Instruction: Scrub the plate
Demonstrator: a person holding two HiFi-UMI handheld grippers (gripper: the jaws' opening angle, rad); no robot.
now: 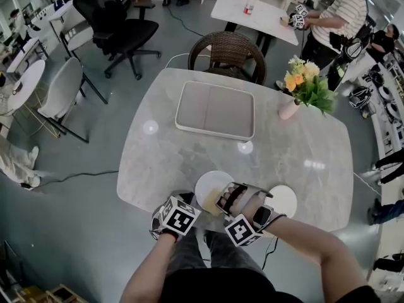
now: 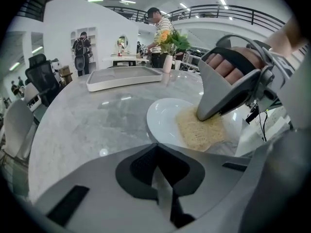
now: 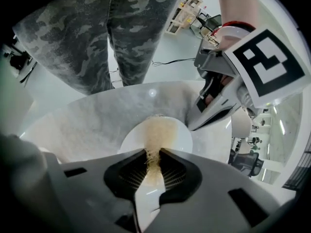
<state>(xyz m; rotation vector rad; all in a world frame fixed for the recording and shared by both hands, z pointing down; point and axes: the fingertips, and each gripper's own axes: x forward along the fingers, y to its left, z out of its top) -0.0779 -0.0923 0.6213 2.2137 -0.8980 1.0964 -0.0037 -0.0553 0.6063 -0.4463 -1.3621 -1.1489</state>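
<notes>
Closest in, the right gripper (image 2: 204,114) had its jaws clamped on a tan fibrous scrub pad (image 2: 199,130) and pressed it flat against the white plate (image 2: 163,118). That plate lay at the near edge of the marble table (image 1: 189,163). The left gripper (image 3: 194,124) met the plate's rim, its jaws closed on it.
</notes>
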